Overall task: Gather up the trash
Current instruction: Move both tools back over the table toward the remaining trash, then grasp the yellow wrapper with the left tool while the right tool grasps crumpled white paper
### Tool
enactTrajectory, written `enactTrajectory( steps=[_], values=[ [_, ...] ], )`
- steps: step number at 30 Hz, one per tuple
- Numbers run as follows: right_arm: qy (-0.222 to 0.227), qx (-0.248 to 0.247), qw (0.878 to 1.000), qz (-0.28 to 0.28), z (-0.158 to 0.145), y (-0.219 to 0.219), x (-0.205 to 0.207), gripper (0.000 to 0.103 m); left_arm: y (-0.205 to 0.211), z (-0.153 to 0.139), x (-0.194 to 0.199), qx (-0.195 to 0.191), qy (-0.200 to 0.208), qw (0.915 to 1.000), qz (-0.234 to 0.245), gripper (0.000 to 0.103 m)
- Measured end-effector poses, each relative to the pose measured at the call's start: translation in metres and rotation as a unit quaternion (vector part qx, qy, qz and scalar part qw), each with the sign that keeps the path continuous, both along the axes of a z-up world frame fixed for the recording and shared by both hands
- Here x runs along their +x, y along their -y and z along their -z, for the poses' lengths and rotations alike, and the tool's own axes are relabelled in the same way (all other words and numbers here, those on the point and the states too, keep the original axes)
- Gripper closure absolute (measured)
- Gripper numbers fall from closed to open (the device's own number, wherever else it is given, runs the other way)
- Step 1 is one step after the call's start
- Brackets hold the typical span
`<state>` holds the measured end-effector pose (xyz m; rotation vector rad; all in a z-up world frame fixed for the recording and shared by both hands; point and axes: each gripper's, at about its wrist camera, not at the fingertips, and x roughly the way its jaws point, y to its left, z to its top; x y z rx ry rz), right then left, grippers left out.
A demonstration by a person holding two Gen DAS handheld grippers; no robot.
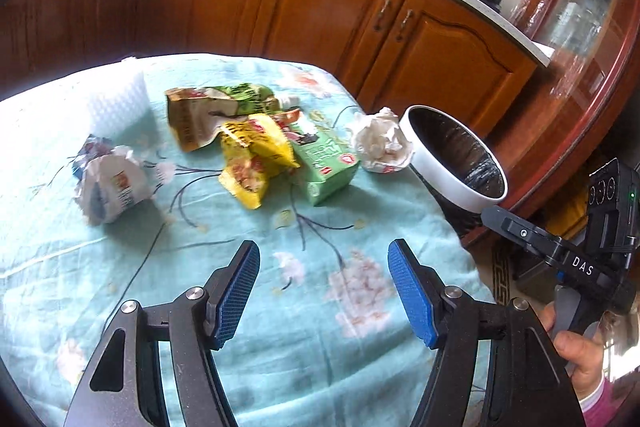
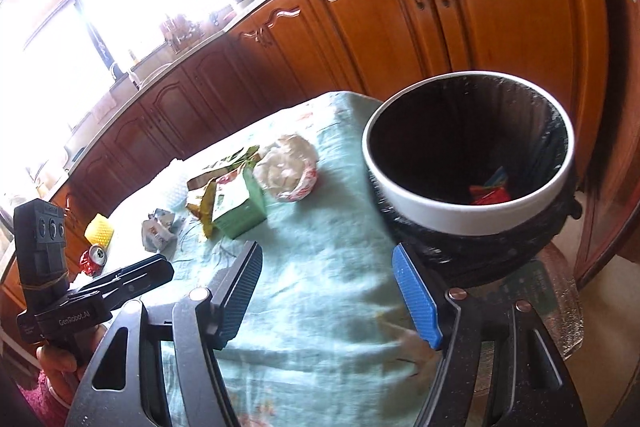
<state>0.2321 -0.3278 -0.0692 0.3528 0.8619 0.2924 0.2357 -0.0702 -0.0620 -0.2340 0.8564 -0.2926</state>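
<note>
A kitchen table under a pale turquoise floral tablecloth point(image 1: 248, 315), seen from two hand-held grippers aimed down at it. The left gripper point(image 1: 324, 287) hangs above bare cloth with its blue pads spread and nothing between them. The right gripper point(image 2: 328, 291) is likewise spread and empty, just in front of a white-rimmed trash bin point(image 2: 460, 211) lined with a black bag, which stands at the table's far right edge; some red and blue scraps already lie at its bottom.

The trash still to collect lies mid-table: a crumpled white wrapper point(image 1: 110, 183) to the left, a brown snack bag point(image 1: 196, 119), a yellow snack bag point(image 1: 252, 159) overlapping it, a green carton point(image 1: 324, 163), and a white paper wad point(image 1: 380, 143) touching the bin's side. In the right wrist view a red crushed can point(image 2: 93, 259) lies near the table's far left edge.

Likely trouble: the bags overlap, so pinching one may drag its neighbours or snag the loose cloth. The wad sits close against the bin, so a careless reach may knock the bin, which appears to stand near the edge. The can may roll off if nudged. Both views are a little blurred
</note>
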Motion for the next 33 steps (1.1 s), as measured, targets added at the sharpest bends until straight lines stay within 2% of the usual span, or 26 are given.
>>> enactTrajectory(
  steps=[6,13,22,29,31,32,33],
  values=[
    [0.004,-0.007,1.000,-0.020,0.003,-0.029,0.002,0.033,-0.028,-0.001,-0.009,-0.005,-0.007,0.9993,-0.036,0.037],
    [0.015,-0.021,0.999,-0.033,0.000,-0.043,0.028,0.033,-0.028,-0.006,0.011,0.013,-0.005,0.9994,-0.032,0.037],
    [0.028,-0.044,0.998,-0.039,0.000,-0.046,0.065,0.034,-0.037,-0.007,0.056,-0.039,-0.021,0.9976,-0.054,0.038],
    [0.011,-0.059,0.997,-0.054,0.016,-0.058,0.095,0.035,-0.044,0.013,0.091,-0.066,-0.049,0.9934,-0.080,0.040],
    [0.004,-0.063,0.996,-0.058,0.022,-0.062,0.099,0.039,-0.042,0.018,0.097,-0.069,-0.057,0.9932,-0.076,0.049],
    [-0.001,-0.064,0.996,-0.060,0.025,-0.063,0.100,0.042,-0.040,0.021,0.100,-0.067,-0.062,0.9933,-0.072,0.059],
    [-0.006,-0.065,0.996,-0.062,0.028,-0.064,0.102,0.051,-0.038,0.024,0.102,-0.068,-0.065,0.9934,-0.066,0.068]
  ],
)
